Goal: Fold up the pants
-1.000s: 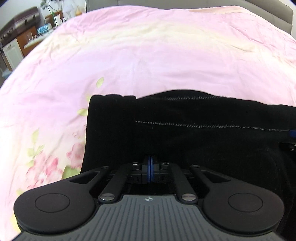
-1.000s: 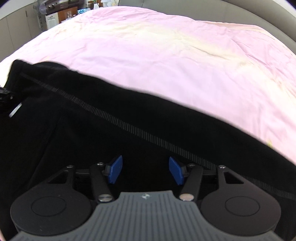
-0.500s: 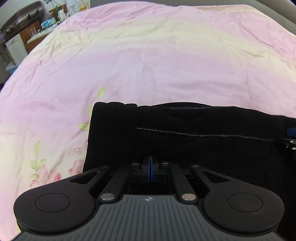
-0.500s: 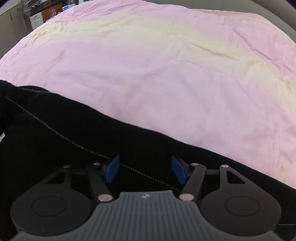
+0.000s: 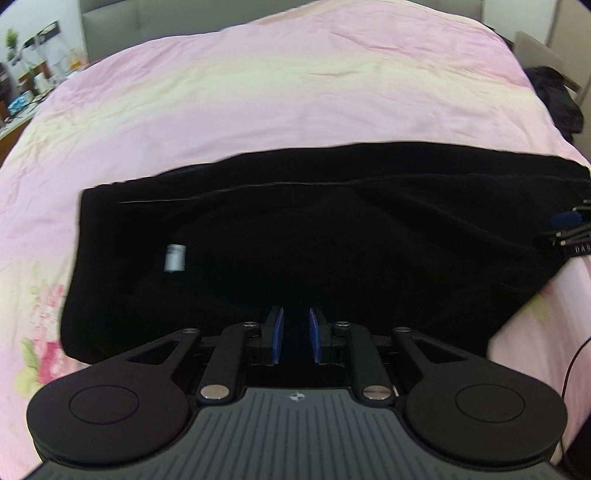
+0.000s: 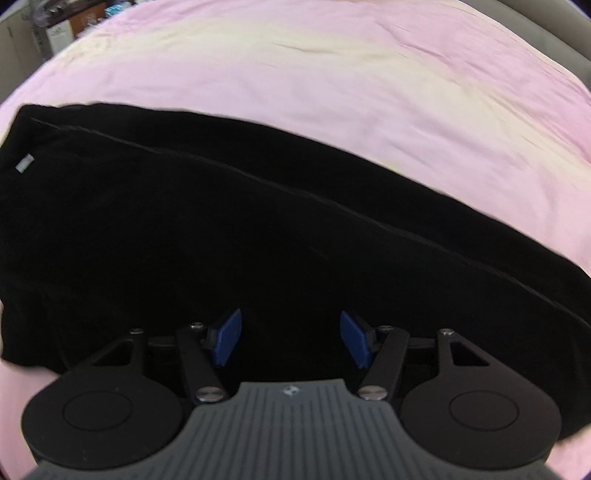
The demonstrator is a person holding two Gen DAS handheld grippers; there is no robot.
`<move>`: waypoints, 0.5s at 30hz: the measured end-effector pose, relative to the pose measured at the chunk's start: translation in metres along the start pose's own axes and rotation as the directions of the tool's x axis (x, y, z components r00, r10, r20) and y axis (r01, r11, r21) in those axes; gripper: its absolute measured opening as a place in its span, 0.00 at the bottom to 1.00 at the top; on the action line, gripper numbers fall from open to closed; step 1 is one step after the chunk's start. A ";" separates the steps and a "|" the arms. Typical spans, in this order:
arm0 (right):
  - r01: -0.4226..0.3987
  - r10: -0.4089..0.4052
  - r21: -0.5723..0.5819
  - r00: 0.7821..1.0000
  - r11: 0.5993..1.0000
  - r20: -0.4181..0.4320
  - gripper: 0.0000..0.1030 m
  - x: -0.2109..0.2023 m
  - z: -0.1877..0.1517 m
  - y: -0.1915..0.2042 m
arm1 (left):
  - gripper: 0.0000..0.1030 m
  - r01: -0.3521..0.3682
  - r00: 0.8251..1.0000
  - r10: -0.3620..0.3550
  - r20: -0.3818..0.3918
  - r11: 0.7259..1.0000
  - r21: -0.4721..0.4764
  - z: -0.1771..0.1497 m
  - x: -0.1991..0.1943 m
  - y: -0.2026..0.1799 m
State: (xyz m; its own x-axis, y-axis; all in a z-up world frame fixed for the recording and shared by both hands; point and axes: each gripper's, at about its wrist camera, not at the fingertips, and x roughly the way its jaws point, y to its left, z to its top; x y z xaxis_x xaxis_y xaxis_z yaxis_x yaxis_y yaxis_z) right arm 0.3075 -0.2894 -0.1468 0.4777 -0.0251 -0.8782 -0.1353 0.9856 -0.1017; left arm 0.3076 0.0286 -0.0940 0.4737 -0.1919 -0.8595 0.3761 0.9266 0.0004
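The black pants (image 5: pixel 314 240) are lying folded in a long strip across the pink blanket (image 5: pixel 258 92) on the bed, with a small white tag (image 5: pixel 174 257) showing near one end. The left gripper (image 5: pixel 294 339) is opening its blue pads a little and is not pinching anything. The right gripper (image 6: pixel 290 341) is hanging wide open above the dark cloth and is holding nothing.

You were working in a home bedroom: a wide bed under a pink and pale-yellow floral cotton cover (image 5: pixel 295 92) filled both views, a grey padded headboard (image 5: pixel 110 29) stood behind it, and a cluttered wooden side desk with a green potted plant (image 5: pixel 11 40) sat at far left.
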 end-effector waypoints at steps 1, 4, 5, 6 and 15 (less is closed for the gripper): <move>0.043 -0.043 0.009 0.999 0.999 -0.011 0.58 -0.002 -0.011 -0.018 | 0.19 0.017 1.000 -0.017 -0.004 1.000 0.003 -0.003 0.000 -0.011; 0.162 -0.155 0.116 0.985 0.980 -0.069 0.58 -0.005 -0.043 -0.086 | 0.19 0.066 0.997 -0.066 -0.026 0.998 0.003 -0.006 0.004 -0.044; 0.195 -0.184 0.162 0.980 0.967 -0.081 0.58 -0.009 -0.053 -0.109 | 0.19 0.071 0.997 -0.071 -0.033 0.997 0.006 -0.005 0.005 -0.054; 0.208 -0.193 0.208 0.977 0.956 -0.088 0.58 -0.014 -0.062 -0.130 | 0.19 0.071 0.997 -0.070 -0.037 0.997 0.013 -0.004 0.007 -0.063; 0.208 -0.199 0.438 0.978 0.875 -0.065 0.58 -0.065 -0.107 -0.257 | 0.19 0.001 0.994 -0.002 -0.114 1.000 -0.009 0.025 0.041 -0.102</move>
State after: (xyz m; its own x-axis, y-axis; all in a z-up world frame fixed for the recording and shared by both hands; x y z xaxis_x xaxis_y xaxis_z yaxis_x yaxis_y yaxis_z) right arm 0.2185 -0.5589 -0.1131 0.4374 -0.2319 -0.8688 0.3611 0.9301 -0.0665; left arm 0.3087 -0.0815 -0.1166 0.3793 -0.1558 -0.9121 0.3694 0.9292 -0.0051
